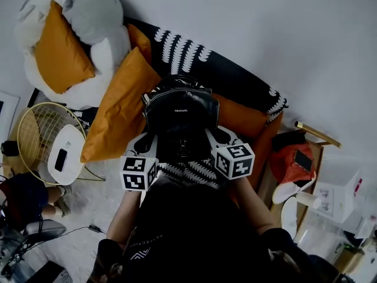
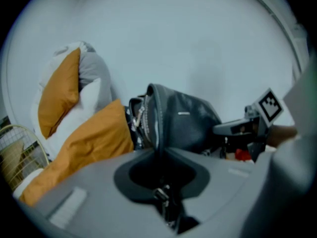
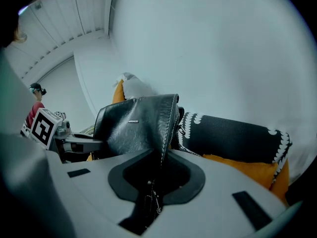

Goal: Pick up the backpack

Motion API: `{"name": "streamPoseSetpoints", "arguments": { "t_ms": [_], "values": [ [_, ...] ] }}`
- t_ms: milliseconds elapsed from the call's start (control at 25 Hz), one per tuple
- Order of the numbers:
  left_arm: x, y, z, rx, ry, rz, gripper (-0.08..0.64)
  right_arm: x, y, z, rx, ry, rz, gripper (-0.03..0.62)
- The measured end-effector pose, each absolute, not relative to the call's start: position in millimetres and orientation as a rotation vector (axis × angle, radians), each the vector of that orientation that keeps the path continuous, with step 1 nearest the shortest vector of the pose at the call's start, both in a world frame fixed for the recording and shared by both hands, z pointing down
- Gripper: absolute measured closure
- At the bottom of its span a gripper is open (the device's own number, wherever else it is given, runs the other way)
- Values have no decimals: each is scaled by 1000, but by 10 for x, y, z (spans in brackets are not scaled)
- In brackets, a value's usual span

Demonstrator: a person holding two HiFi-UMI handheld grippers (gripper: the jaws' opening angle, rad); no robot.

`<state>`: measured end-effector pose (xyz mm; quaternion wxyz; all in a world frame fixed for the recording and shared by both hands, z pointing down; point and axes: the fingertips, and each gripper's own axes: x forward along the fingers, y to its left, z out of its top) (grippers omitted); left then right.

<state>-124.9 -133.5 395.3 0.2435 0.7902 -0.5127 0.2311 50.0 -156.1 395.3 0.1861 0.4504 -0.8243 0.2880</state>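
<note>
A black leather backpack [image 1: 179,114] hangs just above the sofa, held between both grippers. My left gripper [image 1: 148,144] grips its left side, and in the left gripper view a strap edge of the backpack [image 2: 183,123] runs down between the shut jaws of the left gripper [image 2: 161,157]. My right gripper [image 1: 219,138] grips the right side. In the right gripper view the stitched edge of the backpack [image 3: 133,128] is pinched in the right gripper [image 3: 161,160]. Each gripper shows in the other's view, the right gripper [image 2: 247,128] and the left gripper [image 3: 64,143].
Orange cushions [image 1: 121,111] and white and grey pillows [image 1: 88,16] lie left of the backpack. A black cushion with white pattern [image 1: 224,69] lies behind it. A wire basket table [image 1: 41,134] stands at the left, a wooden side table with a red bag [image 1: 294,161] at the right. A person [image 1: 23,199] sits lower left.
</note>
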Motion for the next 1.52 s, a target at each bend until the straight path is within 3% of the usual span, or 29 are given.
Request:
{"name": "streamPoseSetpoints", "arguments": {
  "t_ms": [1520],
  "values": [
    [-1587,-1463,3322,2213,-1527,528,512,159,-1755,3370,1273,-2424,693,555]
  ]
}}
